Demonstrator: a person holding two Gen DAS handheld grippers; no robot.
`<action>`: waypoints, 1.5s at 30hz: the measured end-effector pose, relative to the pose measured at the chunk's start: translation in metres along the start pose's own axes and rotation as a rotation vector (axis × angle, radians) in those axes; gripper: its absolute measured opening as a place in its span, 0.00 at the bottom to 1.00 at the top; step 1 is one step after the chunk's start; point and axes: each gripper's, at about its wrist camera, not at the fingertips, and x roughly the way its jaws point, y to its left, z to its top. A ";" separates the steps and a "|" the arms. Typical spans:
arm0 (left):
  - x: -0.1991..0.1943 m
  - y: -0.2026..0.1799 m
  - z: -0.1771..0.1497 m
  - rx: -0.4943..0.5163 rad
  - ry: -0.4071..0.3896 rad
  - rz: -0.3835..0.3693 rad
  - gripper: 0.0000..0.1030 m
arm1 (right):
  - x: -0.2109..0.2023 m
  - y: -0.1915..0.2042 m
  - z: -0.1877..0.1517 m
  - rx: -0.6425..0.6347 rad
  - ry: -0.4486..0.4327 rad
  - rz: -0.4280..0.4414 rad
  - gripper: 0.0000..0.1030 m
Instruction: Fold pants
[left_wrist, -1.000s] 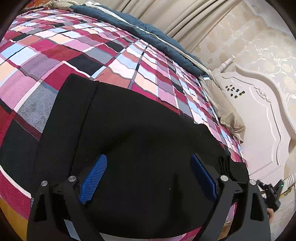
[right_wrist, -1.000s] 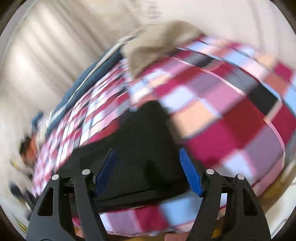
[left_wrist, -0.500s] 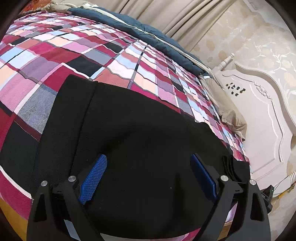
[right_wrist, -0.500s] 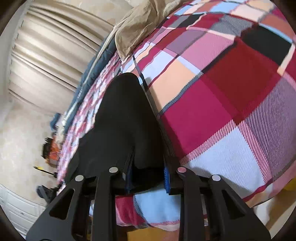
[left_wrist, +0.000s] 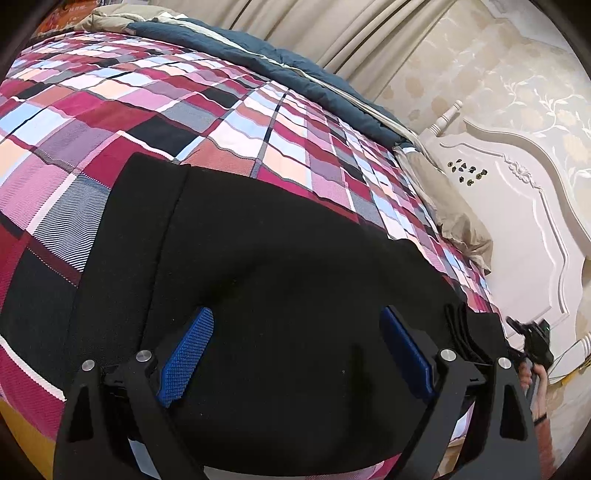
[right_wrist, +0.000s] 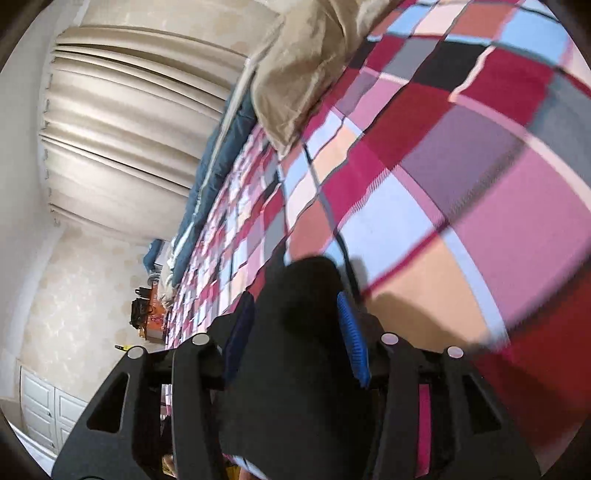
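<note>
Black pants (left_wrist: 280, 258) lie spread on the plaid bed (left_wrist: 236, 110), near its front edge. Left gripper (left_wrist: 295, 354) hovers low over the cloth, fingers (left_wrist: 186, 356) wide apart, nothing pinched. Far right in the left view, the person's hand (left_wrist: 535, 373) shows by the stacked pant edges. Right gripper (right_wrist: 295, 332) has a bunched end of the pants between its fingers (right_wrist: 351, 339), which are opening; whether the pads press the cloth, can't tell. Step looks like gripping an end for a fold. Next: firm pinch, left grabs too, carry across evenly.
</note>
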 end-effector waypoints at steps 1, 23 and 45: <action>0.000 0.000 0.000 0.000 0.000 0.000 0.88 | 0.009 -0.002 0.005 -0.003 0.010 -0.024 0.34; -0.003 0.001 -0.002 0.008 0.005 -0.032 0.88 | 0.092 0.117 -0.148 -0.287 0.243 0.064 0.19; -0.081 0.084 0.027 -0.122 -0.072 -0.028 0.93 | 0.077 0.152 -0.188 -0.301 0.254 0.088 0.59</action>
